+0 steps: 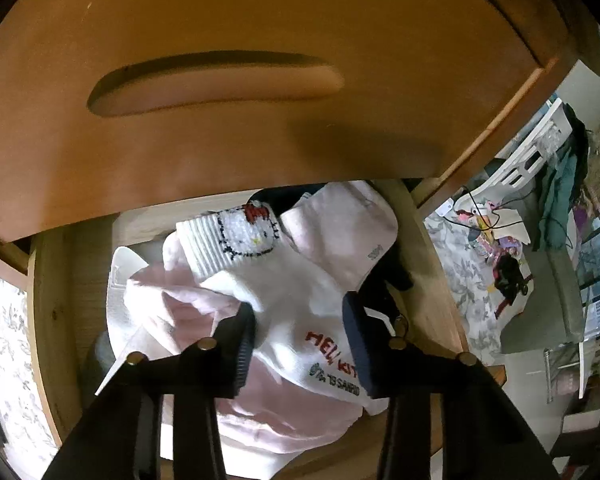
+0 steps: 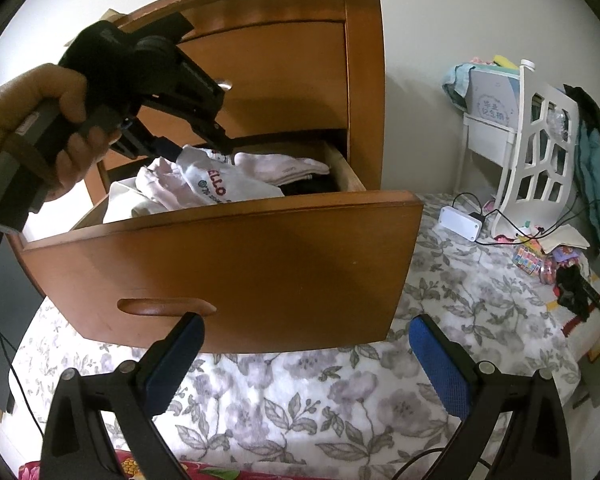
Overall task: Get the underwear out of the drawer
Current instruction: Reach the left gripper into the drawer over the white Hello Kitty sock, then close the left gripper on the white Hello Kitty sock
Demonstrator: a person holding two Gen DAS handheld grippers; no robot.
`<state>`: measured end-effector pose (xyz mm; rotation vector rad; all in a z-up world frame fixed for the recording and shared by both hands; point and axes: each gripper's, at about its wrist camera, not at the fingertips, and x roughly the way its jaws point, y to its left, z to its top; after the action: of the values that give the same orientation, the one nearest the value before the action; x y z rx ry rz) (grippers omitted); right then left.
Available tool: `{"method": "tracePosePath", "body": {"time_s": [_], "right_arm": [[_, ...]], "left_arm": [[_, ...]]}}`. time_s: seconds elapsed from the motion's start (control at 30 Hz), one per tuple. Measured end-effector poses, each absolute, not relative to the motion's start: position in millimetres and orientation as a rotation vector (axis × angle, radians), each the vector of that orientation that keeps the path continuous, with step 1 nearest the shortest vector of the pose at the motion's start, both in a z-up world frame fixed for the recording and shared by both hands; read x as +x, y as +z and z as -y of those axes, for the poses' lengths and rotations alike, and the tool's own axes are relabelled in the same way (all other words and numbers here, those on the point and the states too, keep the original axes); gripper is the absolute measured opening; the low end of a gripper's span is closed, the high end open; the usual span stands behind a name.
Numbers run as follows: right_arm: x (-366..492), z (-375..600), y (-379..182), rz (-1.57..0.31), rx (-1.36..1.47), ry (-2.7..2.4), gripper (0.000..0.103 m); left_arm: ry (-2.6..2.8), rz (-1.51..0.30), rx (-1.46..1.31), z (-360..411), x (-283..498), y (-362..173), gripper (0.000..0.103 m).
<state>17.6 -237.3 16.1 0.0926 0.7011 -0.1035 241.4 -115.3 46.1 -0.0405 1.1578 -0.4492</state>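
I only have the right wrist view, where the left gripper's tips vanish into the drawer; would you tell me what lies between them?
Observer: A white Hello Kitty sock fills the gap of the left gripper; both fingers touch it.
Operator: Thank you. Is anything underneath it?
Observer: A pale pink garment lies under it.
Operator: Which way does the sock point?
Observer: Its ribbed cuff, bearing a Hello Kitty face, lies at the far end, away from the gripper.
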Motion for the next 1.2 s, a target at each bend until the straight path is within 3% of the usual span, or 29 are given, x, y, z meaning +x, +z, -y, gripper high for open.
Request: {"method": "tracePosePath", "body": {"time_s": [0.5, 0.57, 0.7, 1.2], "right_arm": [[20.4, 240.1, 13.0, -0.727, 0.103, -0.1, 0.103], [20.3, 240.1, 12.9, -0.728, 0.101, -0.099, 0.103], [20.8, 239.1, 12.7, -0.729, 0.096, -0.1, 0.103], [22.4, 235.5, 10.0, -0.748, 0.071, -0.105, 0.103]], "left_arm": [[-0.392, -1.156, -0.057, 114.3, 240.7, 26.5, 0.034], [-0.387, -1.14, -0.061, 113.2, 239.1, 27.2, 0.022], [-0.399, -1.119, -0.107, 105.0, 234.9, 26.5, 0.01], [-0.557, -0.913, -0.37, 58.8, 195.9, 55.9, 0.007]]}}
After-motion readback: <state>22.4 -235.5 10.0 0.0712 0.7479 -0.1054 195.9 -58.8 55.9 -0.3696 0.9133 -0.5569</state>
